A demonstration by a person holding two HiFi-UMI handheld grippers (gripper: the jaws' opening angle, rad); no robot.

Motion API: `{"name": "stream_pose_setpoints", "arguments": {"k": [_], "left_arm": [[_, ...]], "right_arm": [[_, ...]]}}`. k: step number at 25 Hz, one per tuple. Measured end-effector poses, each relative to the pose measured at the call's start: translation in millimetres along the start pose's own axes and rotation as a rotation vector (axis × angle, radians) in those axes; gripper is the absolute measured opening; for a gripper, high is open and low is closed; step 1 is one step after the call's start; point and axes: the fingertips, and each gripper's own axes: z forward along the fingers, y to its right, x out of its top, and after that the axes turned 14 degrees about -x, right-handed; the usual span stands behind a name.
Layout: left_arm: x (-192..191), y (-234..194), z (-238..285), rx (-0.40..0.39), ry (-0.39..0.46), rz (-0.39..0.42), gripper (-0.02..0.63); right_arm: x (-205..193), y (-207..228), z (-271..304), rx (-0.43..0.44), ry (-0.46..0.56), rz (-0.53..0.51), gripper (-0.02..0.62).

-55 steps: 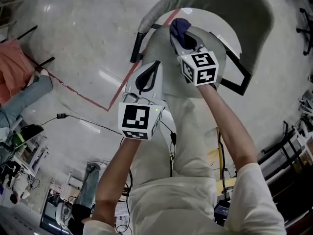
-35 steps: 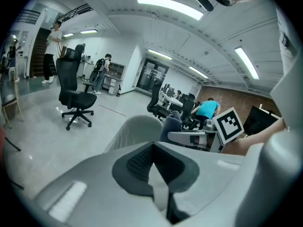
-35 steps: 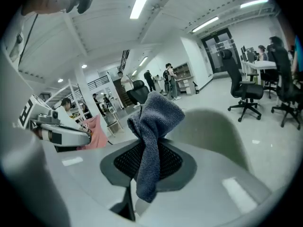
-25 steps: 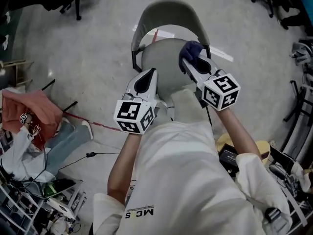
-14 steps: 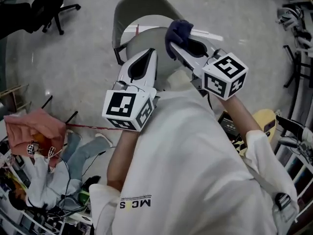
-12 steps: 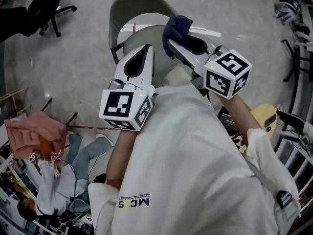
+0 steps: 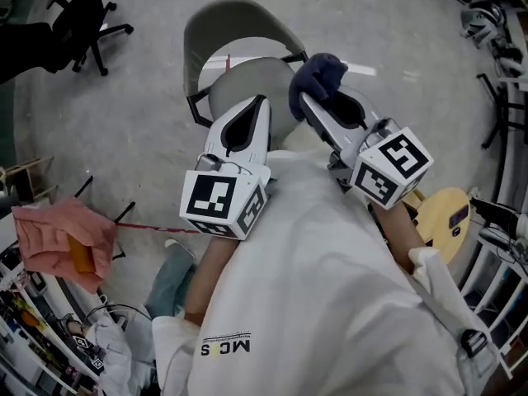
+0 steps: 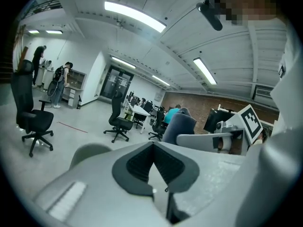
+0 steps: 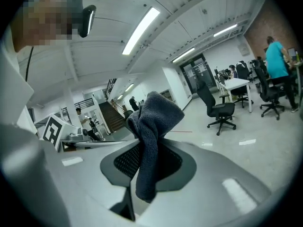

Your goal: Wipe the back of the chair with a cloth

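Note:
The grey chair stands below me in the head view, its curved backrest (image 7: 235, 13) beyond the round seat (image 7: 247, 79). My right gripper (image 7: 307, 99) is shut on a dark blue cloth (image 7: 318, 73), held above the seat's right side. In the right gripper view the cloth (image 9: 154, 122) sticks up bunched from the closed jaws of that gripper (image 9: 146, 143). Level with it on the left, my left gripper (image 7: 259, 106) is shut with nothing in it, its jaws meeting tip to tip (image 8: 154, 144). The cloth (image 8: 181, 124) also shows in the left gripper view.
A black office chair (image 7: 78, 15) stands at the top left, and a pink garment (image 7: 58, 238) lies at the left. A red tape line (image 7: 157, 225) crosses the floor. A round yellow stool (image 7: 450, 219) and racks are on the right. More office chairs (image 8: 31, 117) and people stand further off.
Both grippers have come up off the chair seat towards my chest while the view swung round. The cloth has stayed in the right gripper. The left has stayed shut.

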Motion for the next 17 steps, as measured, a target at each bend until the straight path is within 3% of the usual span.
{"name": "stream_pose_setpoints", "arguments": {"k": [8,17], "left_arm": [[-11,1,-9,0.054,-0.025,0.010,0.000],[-29,10,-14,0.085,-0.048,-0.011,0.000]], "right_arm": [[-27,-15,-4,0.043,-0.031,0.034,0.086],[-35,-18,-7,0.083,-0.053,0.000,0.086]]}}
